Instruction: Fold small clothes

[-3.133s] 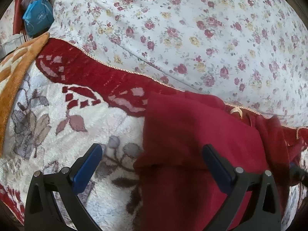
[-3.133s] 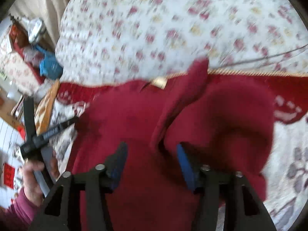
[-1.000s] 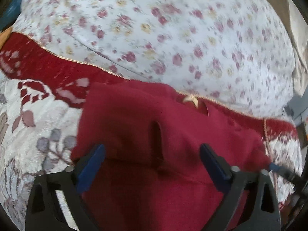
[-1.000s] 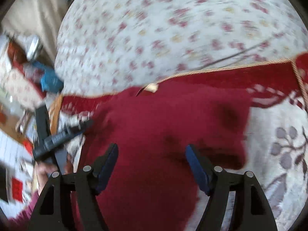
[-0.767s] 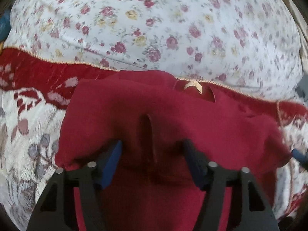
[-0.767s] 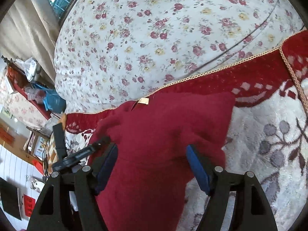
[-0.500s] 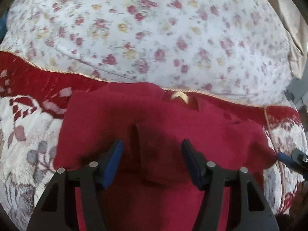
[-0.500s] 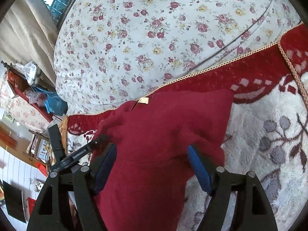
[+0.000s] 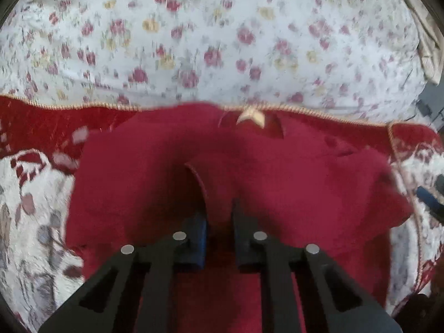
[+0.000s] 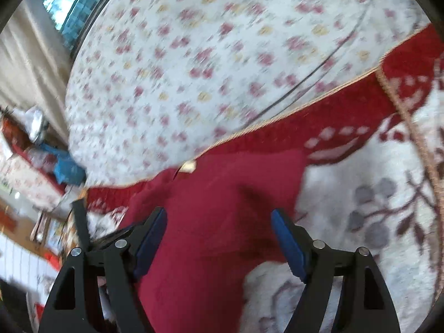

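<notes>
The dark red garment [image 9: 277, 183] lies spread on a patterned blanket [image 9: 36, 222], its neck label [image 9: 251, 116] at the far edge from both tools. The left hand-held gripper [image 9: 219, 222] has just been closing and now pinches a raised fold of the garment between its blue pads. The right hand-held gripper [image 10: 219, 238] stands wide apart over the garment's near right part, its jaws having just been opening, clamping nothing. Beyond the blanket's braided edge spreads a floral bedsheet [image 10: 222, 55].
</notes>
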